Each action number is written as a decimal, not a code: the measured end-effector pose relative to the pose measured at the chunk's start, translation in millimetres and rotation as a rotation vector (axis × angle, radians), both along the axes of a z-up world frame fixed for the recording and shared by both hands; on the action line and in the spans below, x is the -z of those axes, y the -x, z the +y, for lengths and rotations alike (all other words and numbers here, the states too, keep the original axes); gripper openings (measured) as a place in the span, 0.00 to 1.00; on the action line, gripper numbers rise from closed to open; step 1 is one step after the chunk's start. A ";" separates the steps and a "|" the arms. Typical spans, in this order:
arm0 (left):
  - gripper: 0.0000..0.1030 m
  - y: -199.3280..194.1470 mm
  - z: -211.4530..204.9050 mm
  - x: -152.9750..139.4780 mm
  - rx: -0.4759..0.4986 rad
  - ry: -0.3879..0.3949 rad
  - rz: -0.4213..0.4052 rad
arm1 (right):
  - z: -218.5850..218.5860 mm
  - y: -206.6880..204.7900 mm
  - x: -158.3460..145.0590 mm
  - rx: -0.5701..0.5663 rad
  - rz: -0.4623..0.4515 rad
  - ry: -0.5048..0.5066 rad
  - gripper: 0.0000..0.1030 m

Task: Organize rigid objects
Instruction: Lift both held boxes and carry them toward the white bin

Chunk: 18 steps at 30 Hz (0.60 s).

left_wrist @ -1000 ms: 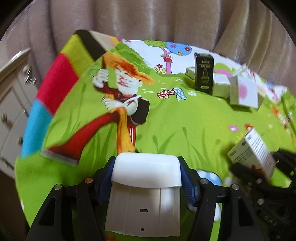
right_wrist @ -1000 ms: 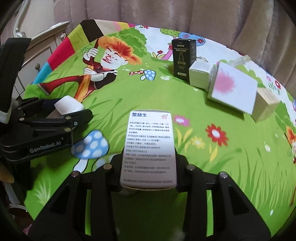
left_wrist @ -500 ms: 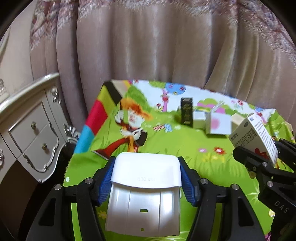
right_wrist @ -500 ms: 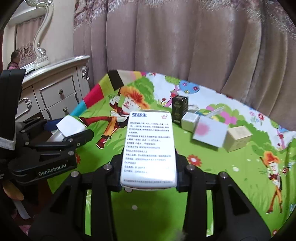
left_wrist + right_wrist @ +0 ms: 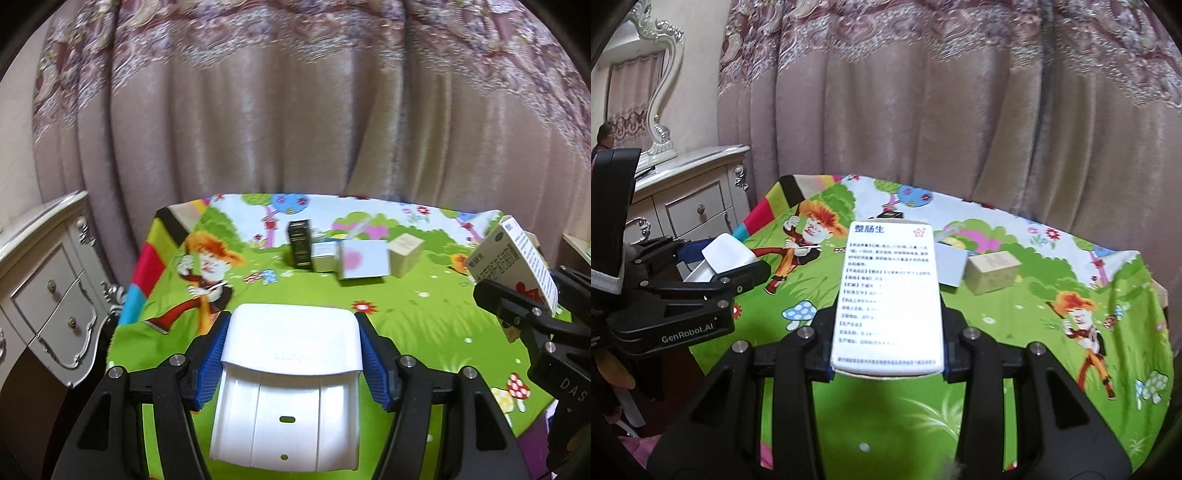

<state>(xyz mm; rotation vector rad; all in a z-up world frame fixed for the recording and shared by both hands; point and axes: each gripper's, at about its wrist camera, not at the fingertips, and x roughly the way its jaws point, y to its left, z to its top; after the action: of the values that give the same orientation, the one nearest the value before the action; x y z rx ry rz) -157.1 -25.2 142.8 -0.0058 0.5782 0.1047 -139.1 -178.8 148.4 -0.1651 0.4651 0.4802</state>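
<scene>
Both grippers have lifted well clear of the tabletop [image 5: 424,314] — left gripper [image 5: 291,354] fingers clamp the white holder [image 5: 288,369], right gripper [image 5: 886,354] fingers pinch the medicine box [image 5: 888,291] — ready to join the row of boxes [image 5: 354,254].

Soft, even indoor light fills both views, casting only faint shadows. The pleated mauve satin curtain [image 5: 295,122] shows a mild sheen and smears with motion blur. Fisheye bending curves the edges, dark vignettes fill the corners, and the bright green cartoon-print tablecloth [image 5: 1015,317] looks slightly soft.
</scene>
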 end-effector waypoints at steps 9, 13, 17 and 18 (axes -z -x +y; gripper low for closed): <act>0.63 8.4 -41.3 -4.8 0.103 -0.019 0.000 | -41.9 20.8 -5.5 0.070 -0.010 -0.001 0.42; 0.63 9.3 -55.7 -3.4 0.137 -0.027 0.008 | -59.3 26.5 -2.0 0.101 0.005 -0.007 0.42; 0.63 10.9 -68.8 -4.0 0.167 -0.026 0.013 | -77.2 33.0 0.5 0.133 0.015 -0.017 0.42; 0.63 11.4 -73.5 -4.4 0.178 -0.030 0.014 | -81.7 34.6 0.5 0.139 0.015 -0.019 0.42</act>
<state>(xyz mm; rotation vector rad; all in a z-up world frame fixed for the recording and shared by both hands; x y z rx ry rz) -168.5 -98.7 147.1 0.0758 0.5886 -0.0600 -173.6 -260.5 147.8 -0.1102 0.4827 0.3499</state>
